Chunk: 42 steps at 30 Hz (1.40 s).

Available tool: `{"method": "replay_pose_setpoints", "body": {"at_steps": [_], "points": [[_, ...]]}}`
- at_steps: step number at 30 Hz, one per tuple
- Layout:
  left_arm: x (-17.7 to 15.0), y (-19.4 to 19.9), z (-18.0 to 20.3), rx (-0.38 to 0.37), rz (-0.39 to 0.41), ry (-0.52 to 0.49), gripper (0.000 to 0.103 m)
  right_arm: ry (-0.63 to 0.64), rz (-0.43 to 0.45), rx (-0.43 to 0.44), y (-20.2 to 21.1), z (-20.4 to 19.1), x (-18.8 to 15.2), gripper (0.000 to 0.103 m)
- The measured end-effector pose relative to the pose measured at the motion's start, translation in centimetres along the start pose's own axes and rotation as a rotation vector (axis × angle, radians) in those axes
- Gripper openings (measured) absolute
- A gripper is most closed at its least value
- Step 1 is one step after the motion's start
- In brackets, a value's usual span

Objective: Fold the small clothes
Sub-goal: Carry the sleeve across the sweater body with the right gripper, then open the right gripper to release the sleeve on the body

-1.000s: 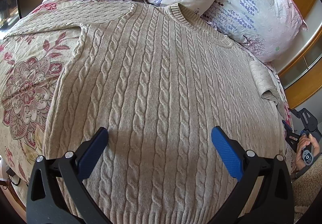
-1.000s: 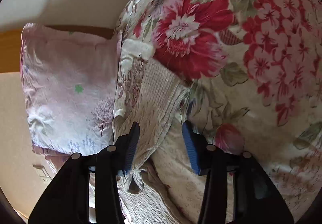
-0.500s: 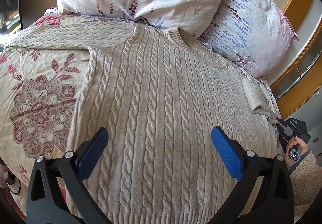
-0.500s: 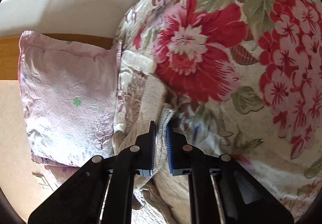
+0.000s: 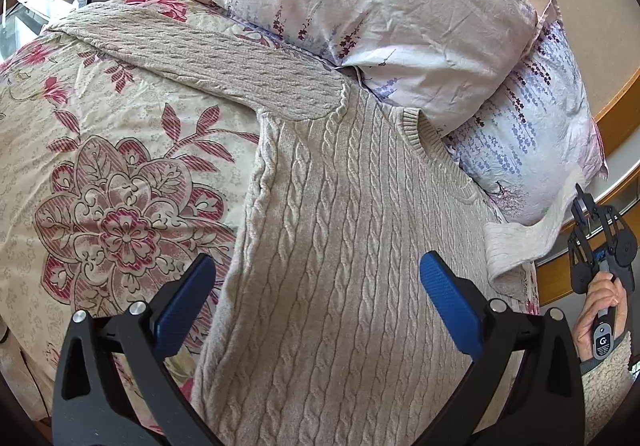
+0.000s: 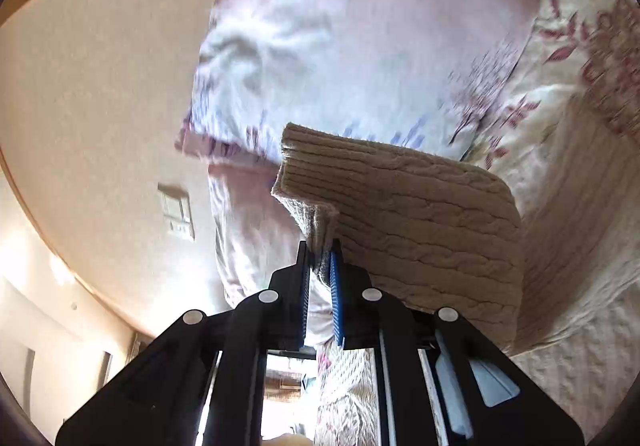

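A beige cable-knit sweater (image 5: 332, 246) is laid flat on the floral bedspread (image 5: 100, 173), its collar just below the two pillows (image 5: 380, 5). One sleeve is stretched away from the body, toward the bedspread's far corner. The other sleeve (image 6: 400, 205) is lifted clear of the sweater's body, its cuff pinched tightly between the closed pads of the right gripper (image 6: 320, 266). The left gripper (image 5: 316, 286) is held above the sweater's lower body, spread wide, nothing gripped.
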<state>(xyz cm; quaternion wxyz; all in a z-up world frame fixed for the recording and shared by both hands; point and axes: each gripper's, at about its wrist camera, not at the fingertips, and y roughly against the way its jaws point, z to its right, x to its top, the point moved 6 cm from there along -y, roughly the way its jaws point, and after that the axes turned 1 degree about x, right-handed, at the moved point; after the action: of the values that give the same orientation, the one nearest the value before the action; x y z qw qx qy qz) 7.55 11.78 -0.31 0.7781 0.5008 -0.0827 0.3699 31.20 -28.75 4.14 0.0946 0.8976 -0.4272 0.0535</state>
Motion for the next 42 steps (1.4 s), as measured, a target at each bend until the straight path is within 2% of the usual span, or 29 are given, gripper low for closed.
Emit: {"method": "replay_pose_setpoints", "body": {"at_steps": [5, 9, 13, 19, 22, 24, 26, 27, 31, 32, 35, 39, 42], "points": [[0.4, 0.5, -1.3, 0.0, 0.005, 0.005, 0.101, 0.025, -0.213, -0.071, -8.8, 1.4, -6.4, 0.01], [1.0, 1.2, -2.8, 0.014, 0.019, 0.012, 0.101, 0.053, -0.326, -0.176, -12.9, 3.7, -10.7, 0.01], [2.1, 1.9, -4.7, 0.055, 0.042, 0.025, 0.101, 0.063, -0.391, -0.261, -14.9, 5.9, -13.0, 0.01], [4.3, 2.4, -7.1, 0.148, 0.079, 0.016, 0.101, 0.071, -0.448, -0.342, -14.9, 7.8, -15.2, 0.012], [5.9, 2.1, -7.6, 0.198, 0.077, -0.026, 0.101, 0.086, -0.503, -0.357, -15.1, 8.0, -15.5, 0.02], [7.1, 1.8, -8.1, 0.185, 0.082, -0.019, 0.101, 0.116, -0.533, -0.34, -15.0, 6.9, -16.0, 0.04], [8.4, 1.8, -8.8, 0.153, 0.101, 0.032, 0.101, 0.184, -0.545, -0.334, -14.5, 5.1, -16.3, 0.078], [9.1, 1.6, -9.3, 0.123, 0.101, 0.072, 0.101, 0.234, -0.541, -0.34, -13.9, 4.3, -16.5, 0.089], [11.7, 0.0, -11.7, -0.014, 0.067, 0.278, 0.101, 0.387, -0.526, -0.42, -10.8, 2.9, -17.1, 0.098], [12.2, -0.4, -12.3, -0.031, 0.062, 0.322, 0.101, 0.423, -0.516, -0.457, -9.6, 3.0, -17.2, 0.102], [13.5, -1.4, -14.3, -0.057, 0.066, 0.449, 0.097, 0.493, -0.481, -0.544, -7.0, 3.4, -17.6, 0.102], [14.5, -2.4, -16.7, -0.087, 0.076, 0.581, 0.08, 0.522, -0.453, -0.673, -4.6, 4.7, -18.0, 0.102], [15.0, -2.9, -17.9, -0.134, 0.098, 0.68, 0.073, 0.491, -0.485, -0.699, -4.4, 6.0, -18.4, 0.102]]}}
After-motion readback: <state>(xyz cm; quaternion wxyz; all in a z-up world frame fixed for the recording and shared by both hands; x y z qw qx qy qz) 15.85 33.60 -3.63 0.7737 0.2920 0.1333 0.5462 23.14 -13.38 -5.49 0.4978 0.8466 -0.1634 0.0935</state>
